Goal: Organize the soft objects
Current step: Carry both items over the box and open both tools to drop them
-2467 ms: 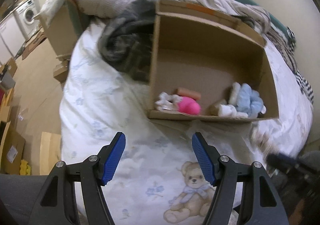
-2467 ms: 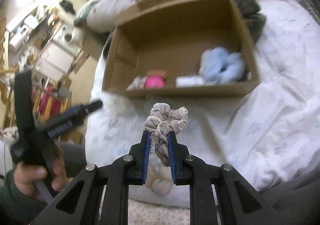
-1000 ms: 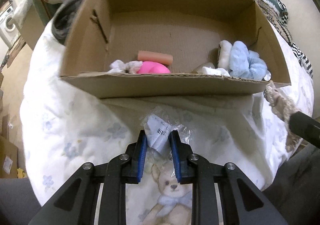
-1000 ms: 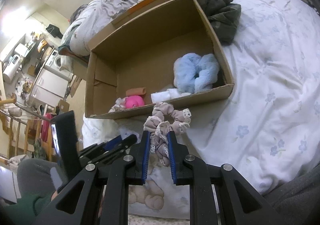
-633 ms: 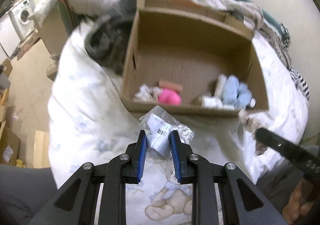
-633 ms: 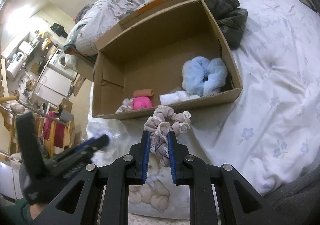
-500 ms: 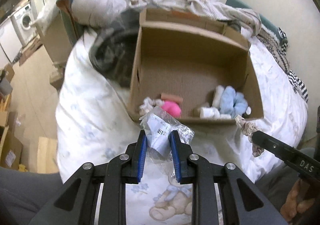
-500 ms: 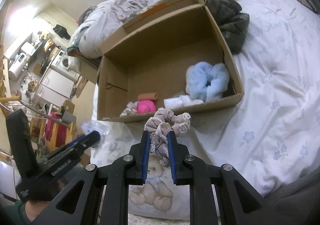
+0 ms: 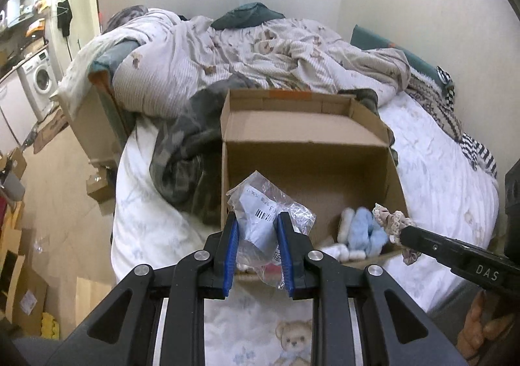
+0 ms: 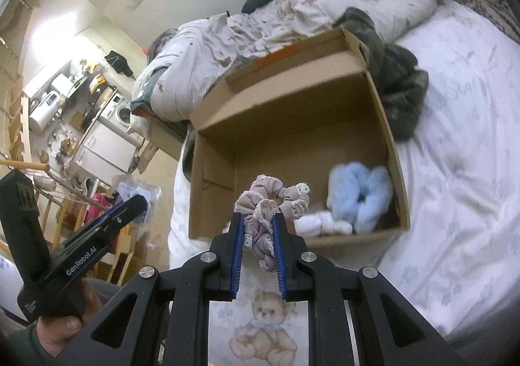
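Note:
An open cardboard box [image 9: 305, 125] [image 10: 292, 112] lies on the bed, its mouth facing me. My left gripper [image 9: 256, 224] is shut on a clear plastic packet [image 9: 268, 208] with a white label, held up in front of the box. My right gripper [image 10: 257, 223] is shut on a beige lace-trimmed scrunchie [image 10: 273, 200], also in front of the box; the scrunchie [image 9: 388, 219] shows at the right of the left wrist view. Inside the box sit a fluffy light-blue scrunchie [image 10: 360, 193] [image 9: 362, 229] and white soft items [image 10: 321, 223]. The packet hides the box's left contents.
A grey-green garment [image 9: 185, 154] is heaped left of the box. A rumpled bear-print duvet [image 9: 260, 47] lies behind it. The white sheet [image 10: 461, 145] spreads to the right. The floor on the left holds cardboard pieces [image 9: 16, 271]. A hand [image 10: 58, 330] holds the left gripper's handle.
Both grippers have risen and drawn back from the box, each still gripping its item. The box looks smaller and lower, and more of the room and duvet shows.

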Tool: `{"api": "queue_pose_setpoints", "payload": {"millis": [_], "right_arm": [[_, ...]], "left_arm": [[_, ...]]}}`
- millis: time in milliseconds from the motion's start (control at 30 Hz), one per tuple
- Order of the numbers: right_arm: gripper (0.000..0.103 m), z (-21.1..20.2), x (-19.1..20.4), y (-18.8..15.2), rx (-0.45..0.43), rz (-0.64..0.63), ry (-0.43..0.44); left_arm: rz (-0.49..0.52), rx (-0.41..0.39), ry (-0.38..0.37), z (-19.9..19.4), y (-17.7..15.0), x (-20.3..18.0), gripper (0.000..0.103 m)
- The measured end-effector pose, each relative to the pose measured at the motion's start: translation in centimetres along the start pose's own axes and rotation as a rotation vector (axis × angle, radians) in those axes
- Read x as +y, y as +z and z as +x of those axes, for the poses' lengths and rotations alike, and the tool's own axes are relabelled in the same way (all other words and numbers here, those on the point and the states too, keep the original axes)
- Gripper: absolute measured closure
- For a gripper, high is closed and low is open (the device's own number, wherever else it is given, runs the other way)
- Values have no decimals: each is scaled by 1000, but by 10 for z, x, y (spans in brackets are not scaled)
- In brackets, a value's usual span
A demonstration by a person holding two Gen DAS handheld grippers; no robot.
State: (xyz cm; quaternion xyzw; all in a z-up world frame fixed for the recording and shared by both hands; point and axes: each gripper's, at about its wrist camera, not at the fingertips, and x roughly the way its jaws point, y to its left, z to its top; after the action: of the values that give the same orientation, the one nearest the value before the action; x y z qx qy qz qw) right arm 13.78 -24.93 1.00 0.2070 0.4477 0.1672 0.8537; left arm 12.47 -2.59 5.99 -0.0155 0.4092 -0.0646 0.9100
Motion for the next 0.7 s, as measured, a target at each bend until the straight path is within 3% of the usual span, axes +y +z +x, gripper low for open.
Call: {"api": "queue_pose_setpoints", "payload": {"millis": [333,700], "right_arm": [[83,22,-3,38,-40,-60,-32],[84,58,-17,38,15,-41,-48]], "left_arm": [[1,17,18,41,24,-1,82],[-21,59,-6,84,22,0,82]]}}
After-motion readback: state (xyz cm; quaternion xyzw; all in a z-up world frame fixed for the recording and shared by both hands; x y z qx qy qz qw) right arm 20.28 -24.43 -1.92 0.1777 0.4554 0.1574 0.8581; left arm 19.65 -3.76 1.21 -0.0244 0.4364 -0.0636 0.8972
